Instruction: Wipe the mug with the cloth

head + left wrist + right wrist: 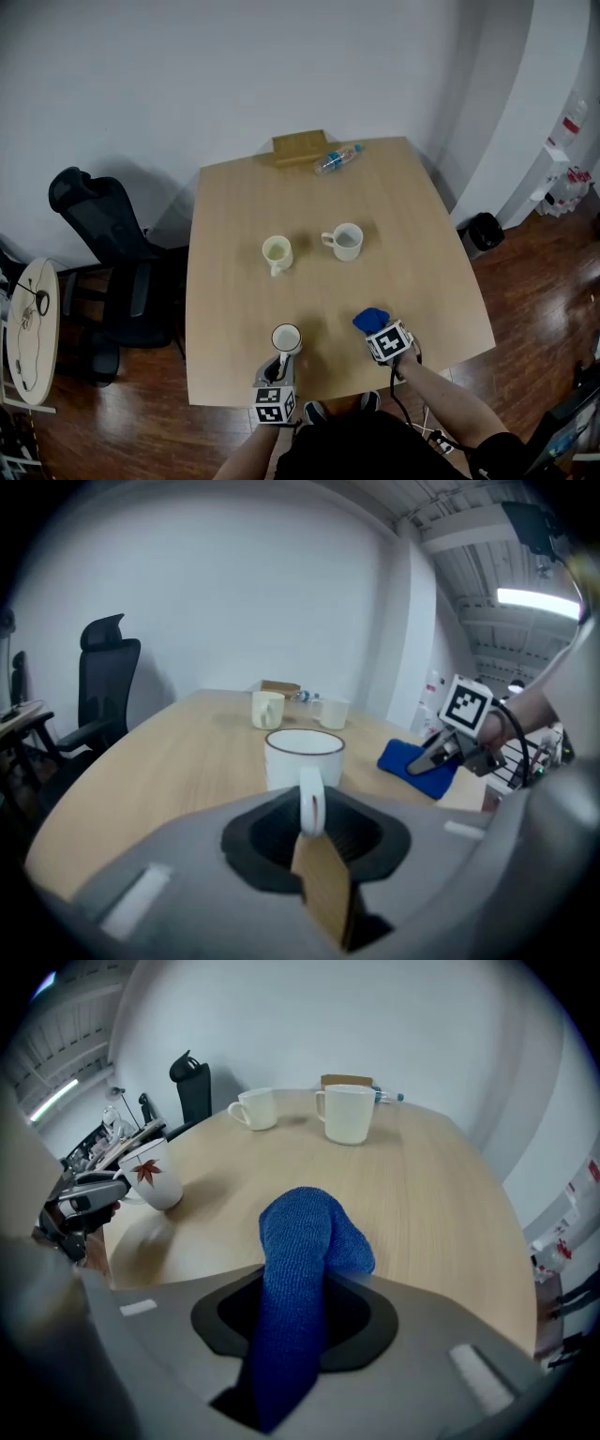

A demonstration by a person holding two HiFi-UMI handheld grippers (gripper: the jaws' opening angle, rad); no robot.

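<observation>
A white mug (286, 338) with a red leaf print (150, 1174) stands near the table's front edge. My left gripper (279, 364) is shut on its handle (310, 799), seen up close in the left gripper view. To its right, my right gripper (380, 332) holds a blue cloth (369, 320). In the right gripper view the cloth (300, 1269) rises from between the jaws and folds forward onto the table. The cloth (405, 758) and right gripper (441, 758) also show at the right of the left gripper view, apart from the mug (304, 757).
Two more pale mugs (277, 252) (345, 241) stand mid-table. A plastic bottle (337, 158) lies by a wooden block (300, 147) at the far edge. A black office chair (103, 234) stands left of the table (422, 262); a white wall is behind.
</observation>
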